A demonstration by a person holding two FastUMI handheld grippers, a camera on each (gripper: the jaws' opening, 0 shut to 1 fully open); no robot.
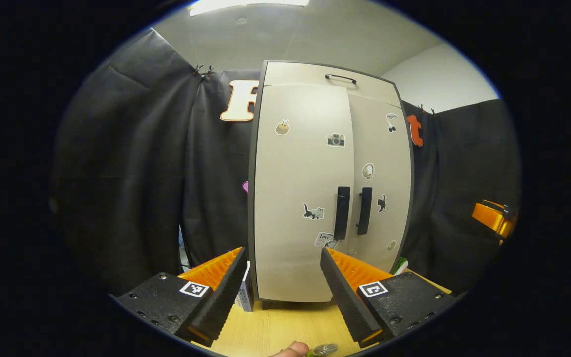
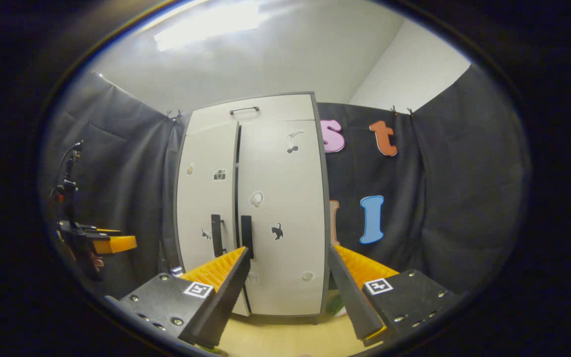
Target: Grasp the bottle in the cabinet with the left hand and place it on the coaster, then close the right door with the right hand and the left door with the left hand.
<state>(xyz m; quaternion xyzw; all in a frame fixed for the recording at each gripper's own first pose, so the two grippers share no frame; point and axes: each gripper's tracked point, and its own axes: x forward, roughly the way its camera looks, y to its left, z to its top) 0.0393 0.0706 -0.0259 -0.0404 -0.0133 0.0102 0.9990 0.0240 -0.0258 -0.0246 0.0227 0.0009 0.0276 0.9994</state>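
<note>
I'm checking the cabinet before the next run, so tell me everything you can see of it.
The cabinet is tall and beige with a dark frame, standing upright on the wooden table against the black cloth wall. Two doors meet at the middle, each with a vertical black handle; small stickers dot both. A top drawer panel carries a thin bar handle. In the right gripper view a narrow dark gap runs between the doors. Neither gripper touches it.

Bright white ceiling light panel (image 2: 206, 25) overhead glares, slightly overexposed. Tall beige two-door cabinet (image 1: 315, 188) evenly lit, sharp. Fisheye bends its edges; periphery dims into shadow.
</note>
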